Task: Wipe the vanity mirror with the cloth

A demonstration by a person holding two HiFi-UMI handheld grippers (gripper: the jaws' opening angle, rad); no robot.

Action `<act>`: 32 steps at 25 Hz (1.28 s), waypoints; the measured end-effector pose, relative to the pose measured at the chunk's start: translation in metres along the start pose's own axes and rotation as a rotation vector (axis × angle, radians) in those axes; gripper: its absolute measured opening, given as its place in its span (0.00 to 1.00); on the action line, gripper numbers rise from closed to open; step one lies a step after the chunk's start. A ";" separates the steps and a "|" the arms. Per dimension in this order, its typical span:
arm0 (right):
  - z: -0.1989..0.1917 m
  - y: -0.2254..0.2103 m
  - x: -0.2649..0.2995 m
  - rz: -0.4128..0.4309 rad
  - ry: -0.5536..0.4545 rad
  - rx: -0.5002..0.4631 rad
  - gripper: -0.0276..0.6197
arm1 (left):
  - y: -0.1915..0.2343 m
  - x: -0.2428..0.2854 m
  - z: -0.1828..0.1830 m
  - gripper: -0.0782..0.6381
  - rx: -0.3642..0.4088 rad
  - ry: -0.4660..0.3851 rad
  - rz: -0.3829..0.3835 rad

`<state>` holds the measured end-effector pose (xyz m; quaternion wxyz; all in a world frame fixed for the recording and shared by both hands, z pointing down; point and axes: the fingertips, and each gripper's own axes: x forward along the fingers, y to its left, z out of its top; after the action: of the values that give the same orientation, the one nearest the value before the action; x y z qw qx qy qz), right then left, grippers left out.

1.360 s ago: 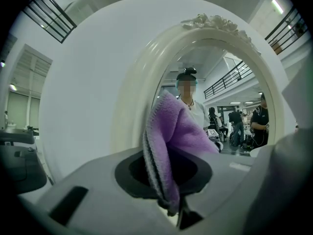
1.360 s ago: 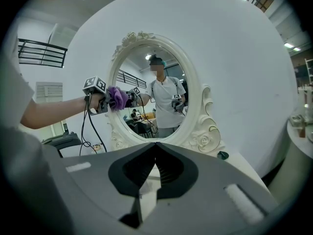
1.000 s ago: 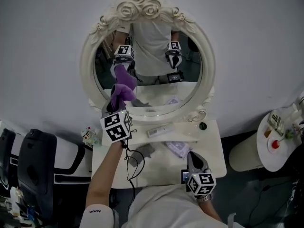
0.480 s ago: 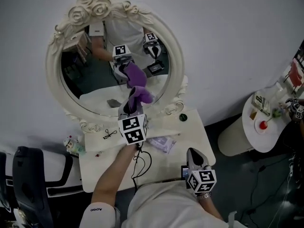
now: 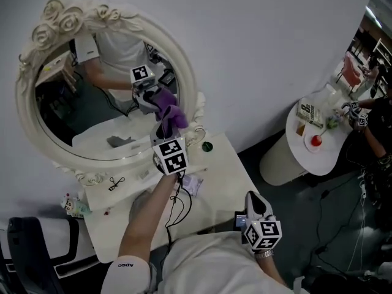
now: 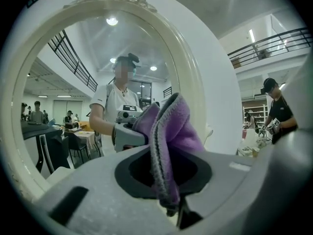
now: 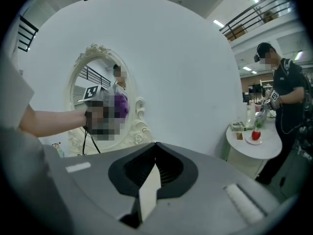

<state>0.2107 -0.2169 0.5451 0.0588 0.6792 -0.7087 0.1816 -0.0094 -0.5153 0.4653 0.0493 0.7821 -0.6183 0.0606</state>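
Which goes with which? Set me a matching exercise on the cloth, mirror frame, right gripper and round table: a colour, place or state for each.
1. cloth
2. mirror frame
3. right gripper
4. round table

a. jaws shut, empty
b. purple
c. at the head view's right
d. cream

Pairs: 1-b, 2-d, 3-a, 4-c.

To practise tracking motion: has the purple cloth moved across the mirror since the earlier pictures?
Yes. The purple cloth swept rightward over the mirror, from left of centre to the right side of its frame.
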 end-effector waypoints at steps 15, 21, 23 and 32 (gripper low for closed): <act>-0.005 0.032 0.008 0.086 0.025 -0.025 0.05 | 0.058 -0.017 0.003 0.19 -0.005 0.010 0.091; -0.006 0.067 0.023 0.176 0.035 -0.040 0.05 | 0.115 -0.044 -0.001 0.19 0.012 0.015 0.178; -0.006 0.080 0.028 0.205 0.038 -0.045 0.05 | 0.135 -0.054 -0.002 0.19 0.018 0.020 0.209; -0.007 0.144 0.049 0.347 0.057 -0.085 0.05 | 0.232 -0.101 -0.004 0.19 0.015 0.035 0.362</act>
<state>0.0640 -0.2590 0.5423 0.0751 0.5385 -0.8202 0.1781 -0.2582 -0.4708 0.4536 0.0426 0.6571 -0.7476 0.0866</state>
